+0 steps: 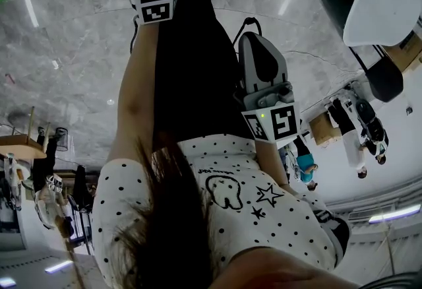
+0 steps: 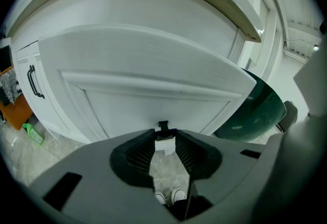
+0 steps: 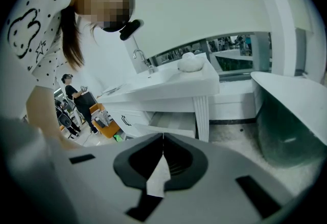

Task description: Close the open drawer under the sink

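Left fingers [image 2: 139, 155] apart facing the white drawer [image 2: 153, 72]; right fingers [image 3: 142, 159] together above marble floor [image 1: 66, 37].

White shirt [image 1: 290, 215], black dots and doodles

Mock bathroom staged in a large open hall: white vanity counter [image 3: 168, 85] with faucet [image 3: 142, 59], wall mirror [image 3: 225, 46] and open drawer [image 3: 173, 121], grey marble-look floor [image 1: 66, 50], other people [image 3: 74, 96] standing near an orange box [image 3: 104, 125] behind
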`<move>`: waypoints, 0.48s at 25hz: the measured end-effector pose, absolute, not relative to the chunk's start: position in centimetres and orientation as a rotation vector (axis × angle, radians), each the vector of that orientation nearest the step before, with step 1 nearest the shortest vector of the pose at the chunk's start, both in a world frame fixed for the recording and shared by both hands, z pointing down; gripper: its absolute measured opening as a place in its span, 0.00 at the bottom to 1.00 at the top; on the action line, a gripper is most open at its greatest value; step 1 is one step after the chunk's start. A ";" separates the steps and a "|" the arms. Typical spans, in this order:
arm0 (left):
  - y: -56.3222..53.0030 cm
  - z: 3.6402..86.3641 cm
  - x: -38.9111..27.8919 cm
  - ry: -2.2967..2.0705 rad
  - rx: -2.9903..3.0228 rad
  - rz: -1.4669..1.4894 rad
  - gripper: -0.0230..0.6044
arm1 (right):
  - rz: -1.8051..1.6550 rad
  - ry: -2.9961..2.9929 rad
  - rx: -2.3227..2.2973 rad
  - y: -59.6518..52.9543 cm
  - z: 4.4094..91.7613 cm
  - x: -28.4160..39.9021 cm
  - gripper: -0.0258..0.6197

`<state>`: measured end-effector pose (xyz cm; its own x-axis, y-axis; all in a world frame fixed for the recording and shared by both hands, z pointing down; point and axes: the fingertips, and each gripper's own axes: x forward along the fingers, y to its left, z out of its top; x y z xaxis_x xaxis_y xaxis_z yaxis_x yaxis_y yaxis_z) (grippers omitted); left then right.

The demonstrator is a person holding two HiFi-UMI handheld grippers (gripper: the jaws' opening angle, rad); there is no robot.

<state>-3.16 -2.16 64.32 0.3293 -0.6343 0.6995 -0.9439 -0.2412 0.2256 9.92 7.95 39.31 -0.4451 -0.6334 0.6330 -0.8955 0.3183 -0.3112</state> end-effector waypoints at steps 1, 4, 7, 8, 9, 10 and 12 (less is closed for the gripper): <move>-2.2 64.3 -3.2 -1.385 1.969 0.634 0.23 | 0.902 -2.195 1.357 8.0 39.3 9.9 0.06; -2.5 64.3 -3.3 -1.390 1.966 0.629 0.23 | 0.902 -2.195 1.355 7.8 39.4 9.8 0.06; -2.9 64.3 -3.3 -1.392 1.962 0.625 0.23 | 0.902 -2.196 1.354 7.6 39.3 9.8 0.06; -2.9 64.3 -3.3 -1.392 1.962 0.626 0.23 | 0.902 -2.196 1.354 7.6 39.4 9.8 0.06; -2.9 64.3 -3.4 -1.393 1.962 0.626 0.23 | 0.902 -2.196 1.354 7.6 39.4 9.8 0.06; -2.9 64.3 -3.4 -1.393 1.961 0.626 0.23 | 0.903 -2.196 1.354 7.6 39.4 9.8 0.06; -2.8 64.3 -3.5 -1.395 1.959 0.625 0.23 | 0.905 -2.196 1.354 7.6 39.4 9.8 0.06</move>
